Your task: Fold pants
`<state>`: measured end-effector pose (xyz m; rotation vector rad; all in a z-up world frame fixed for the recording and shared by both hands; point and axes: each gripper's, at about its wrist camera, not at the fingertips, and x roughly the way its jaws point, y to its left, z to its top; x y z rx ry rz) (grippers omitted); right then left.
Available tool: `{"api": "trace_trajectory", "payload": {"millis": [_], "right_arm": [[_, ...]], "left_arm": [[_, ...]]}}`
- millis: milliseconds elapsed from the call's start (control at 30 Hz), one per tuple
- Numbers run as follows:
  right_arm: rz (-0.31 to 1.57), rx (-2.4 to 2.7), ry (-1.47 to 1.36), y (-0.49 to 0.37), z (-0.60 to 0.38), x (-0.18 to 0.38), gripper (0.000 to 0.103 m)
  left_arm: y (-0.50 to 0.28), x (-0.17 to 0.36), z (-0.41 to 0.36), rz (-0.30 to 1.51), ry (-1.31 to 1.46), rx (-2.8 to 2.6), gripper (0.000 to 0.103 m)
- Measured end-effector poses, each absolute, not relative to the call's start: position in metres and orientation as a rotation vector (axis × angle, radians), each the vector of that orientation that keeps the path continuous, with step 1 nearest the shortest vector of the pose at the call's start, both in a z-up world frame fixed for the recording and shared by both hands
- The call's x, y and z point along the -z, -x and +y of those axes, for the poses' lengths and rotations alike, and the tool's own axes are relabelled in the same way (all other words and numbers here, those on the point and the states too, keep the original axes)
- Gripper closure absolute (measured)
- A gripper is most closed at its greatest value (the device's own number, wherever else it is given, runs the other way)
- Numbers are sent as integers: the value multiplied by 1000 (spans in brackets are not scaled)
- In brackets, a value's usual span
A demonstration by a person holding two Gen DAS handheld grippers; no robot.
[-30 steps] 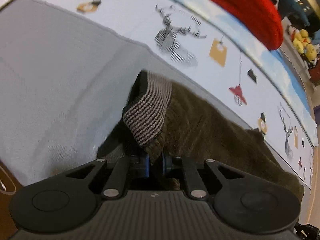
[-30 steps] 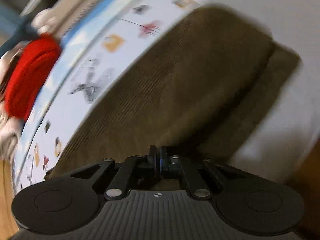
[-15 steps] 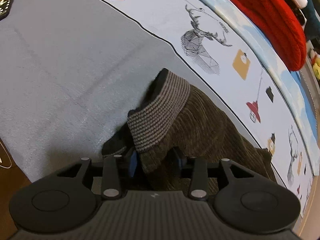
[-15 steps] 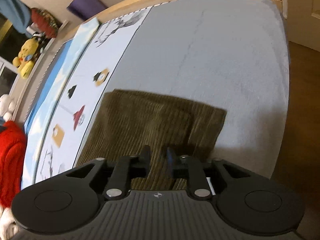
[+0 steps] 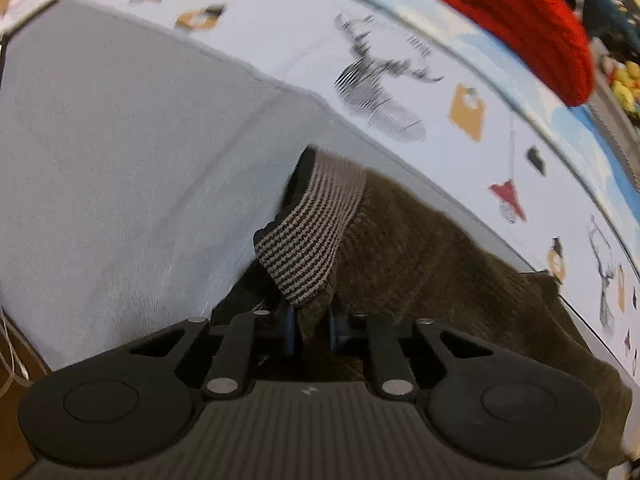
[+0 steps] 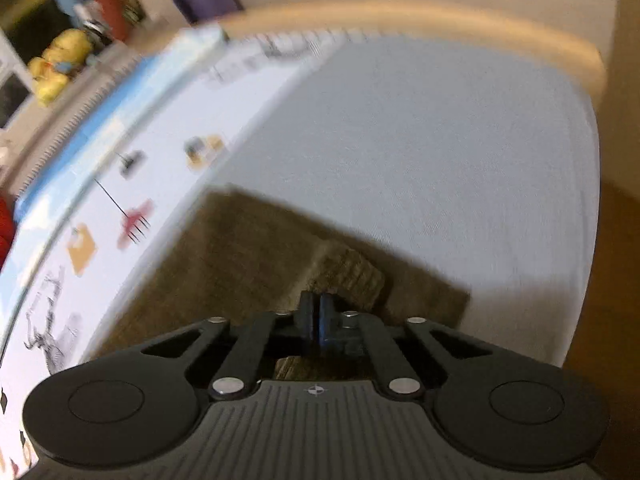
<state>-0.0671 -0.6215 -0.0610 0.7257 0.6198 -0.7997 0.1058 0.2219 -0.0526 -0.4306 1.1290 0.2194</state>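
1. Grey bed sheet (image 5: 120,152) spreads under both my tongs, bordered by a pale printed blanket with deer and lantern motifs (image 5: 400,92); both views are somewhat blurred.
2. My olive-brown corduroy pants (image 5: 440,264) lie on the grey sheet, along the edge of the printed blanket.
3. My left gripper (image 5: 312,324) is clamped on the pants at the waist end, where the black-and-beige striped ribbed waistband (image 5: 312,232) is flipped up above the fingers.
4. My right gripper (image 6: 319,320) has its blue pads pressed together on a lifted corner of the pants (image 6: 240,256), and that corner stands up just beyond the tips.
5. A red knitted garment (image 5: 520,28) sits at the far side of the blanket, well apart from the pants.
6. Yellow plush toys (image 6: 56,68) sit beyond the bed.
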Motion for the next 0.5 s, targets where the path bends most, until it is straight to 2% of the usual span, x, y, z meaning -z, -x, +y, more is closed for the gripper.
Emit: {"api": "trace_trajectory", "payload": {"millis": [100, 133, 267, 367, 433, 500], "right_arm": [[303, 933, -538, 104, -612, 7, 103], [295, 942, -569, 113, -618, 6, 103], [567, 799, -982, 113, -641, 66, 103], [628, 714, -930, 95, -630, 70, 99], [662, 695, -921, 90, -628, 72, 89], [703, 710, -963, 88, -630, 81, 67]], "left_arm": [[-91, 26, 223, 1014, 450, -158, 90], [-86, 22, 224, 1010, 448, -148, 90], [-88, 45, 220, 1158, 384, -132, 89], [-91, 59, 229, 1212, 449, -171, 84], [-91, 59, 235, 1195, 511, -180, 78], [-93, 60, 237, 1188, 547, -170, 67]]}}
